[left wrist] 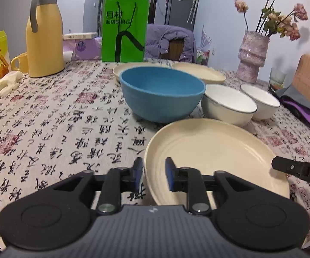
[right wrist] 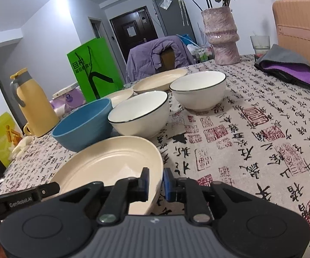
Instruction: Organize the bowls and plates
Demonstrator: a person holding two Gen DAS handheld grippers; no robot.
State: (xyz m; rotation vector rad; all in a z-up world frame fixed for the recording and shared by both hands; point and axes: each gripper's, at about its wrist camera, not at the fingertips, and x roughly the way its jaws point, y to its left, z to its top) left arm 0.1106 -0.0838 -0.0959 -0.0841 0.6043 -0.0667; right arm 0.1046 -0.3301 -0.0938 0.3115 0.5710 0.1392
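The left gripper [left wrist: 154, 175] straddles the left rim of the near cream plate [left wrist: 215, 157], one blue pad outside the edge and one over the plate's inside; a gap shows on both sides of the rim, so the fingers stand apart and are not pinching. The right gripper [right wrist: 156, 181] sits on the opposite rim of the same plate [right wrist: 103, 165], its pads close on either side of the edge (whether they actually press the rim, I cannot tell).

In the left wrist view the plate lies at about 5 o'clock, nearest the camera, on the calligraphy tablecloth [left wrist: 47, 118]. The blue bowl [left wrist: 162, 94] stands beyond it at about 12 o'clock, close to the plate but apart. Two white bowls with dark rims stand just beside each other at 2 o'clock: the nearer white bowl [left wrist: 228, 105] and the farther white bowl [left wrist: 262, 101]. Two more cream plates [left wrist: 200, 72] lie behind the blue bowl, side by side.

Farther back, a yellow thermos [left wrist: 44, 34] stands at 10 o'clock, a green paper bag [left wrist: 124, 30] at 12 o'clock, and a pink vase [left wrist: 251, 56] with dried flowers at 2 o'clock.
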